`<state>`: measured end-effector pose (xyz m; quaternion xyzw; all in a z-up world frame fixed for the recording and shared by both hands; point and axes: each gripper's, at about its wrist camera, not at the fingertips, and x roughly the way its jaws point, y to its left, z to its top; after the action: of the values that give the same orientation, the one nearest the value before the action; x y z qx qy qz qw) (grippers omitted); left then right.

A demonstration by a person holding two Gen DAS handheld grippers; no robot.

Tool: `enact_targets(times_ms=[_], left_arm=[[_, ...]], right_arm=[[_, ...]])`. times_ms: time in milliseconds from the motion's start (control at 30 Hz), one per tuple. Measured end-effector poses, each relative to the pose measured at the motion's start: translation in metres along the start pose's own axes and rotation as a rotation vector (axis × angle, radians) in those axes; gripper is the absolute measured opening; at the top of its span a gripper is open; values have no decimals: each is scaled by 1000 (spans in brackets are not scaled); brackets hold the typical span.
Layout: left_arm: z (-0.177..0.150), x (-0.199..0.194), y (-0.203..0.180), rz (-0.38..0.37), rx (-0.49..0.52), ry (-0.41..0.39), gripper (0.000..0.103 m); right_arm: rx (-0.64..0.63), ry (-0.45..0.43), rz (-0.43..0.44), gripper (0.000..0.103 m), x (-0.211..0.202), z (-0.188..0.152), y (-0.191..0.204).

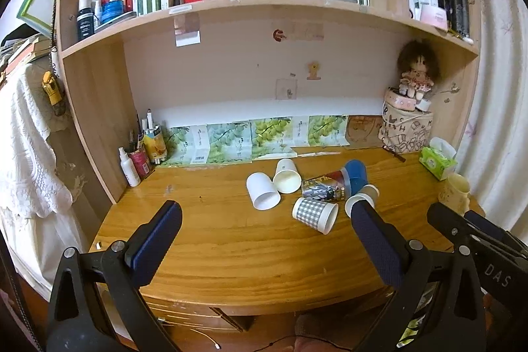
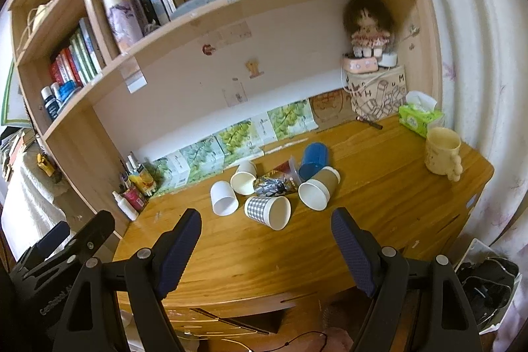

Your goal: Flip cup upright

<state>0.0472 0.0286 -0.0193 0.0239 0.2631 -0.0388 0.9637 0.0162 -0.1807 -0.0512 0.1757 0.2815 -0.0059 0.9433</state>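
Several paper cups lie on their sides in a cluster mid-desk: a checked cup (image 1: 315, 214) (image 2: 268, 210) nearest me, a plain white cup (image 1: 262, 190) (image 2: 224, 198), a cream cup (image 1: 286, 176) (image 2: 244, 177), a printed cup (image 1: 325, 186) (image 2: 275, 182), a blue cup (image 1: 355, 174) (image 2: 313, 159) and a brown-sleeved cup (image 1: 361, 198) (image 2: 318, 188). My left gripper (image 1: 264, 210) is open and empty, above the desk's front, short of the cups. My right gripper (image 2: 266, 218) is open and empty, just in front of the checked cup; it also shows in the left wrist view (image 1: 475, 226).
The wooden desk (image 1: 231, 236) has a shelf unit with books above. A cream mug (image 2: 442, 151) stands upright at the right edge, a green tissue pack (image 2: 418, 117) behind it. Bottles and pens (image 1: 140, 154) stand back left. A doll on a bag (image 2: 369, 55) sits back right.
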Motion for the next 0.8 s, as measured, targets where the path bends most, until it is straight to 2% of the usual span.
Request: enact_targets(times_ms=[400, 800], left_arm=[[26, 83, -19, -1, -1, 137, 102], [51, 160, -58, -11, 117, 285, 102]], right_arm=[[39, 119, -1, 82, 78, 32, -22], [128, 277, -19, 82, 166, 64, -58]])
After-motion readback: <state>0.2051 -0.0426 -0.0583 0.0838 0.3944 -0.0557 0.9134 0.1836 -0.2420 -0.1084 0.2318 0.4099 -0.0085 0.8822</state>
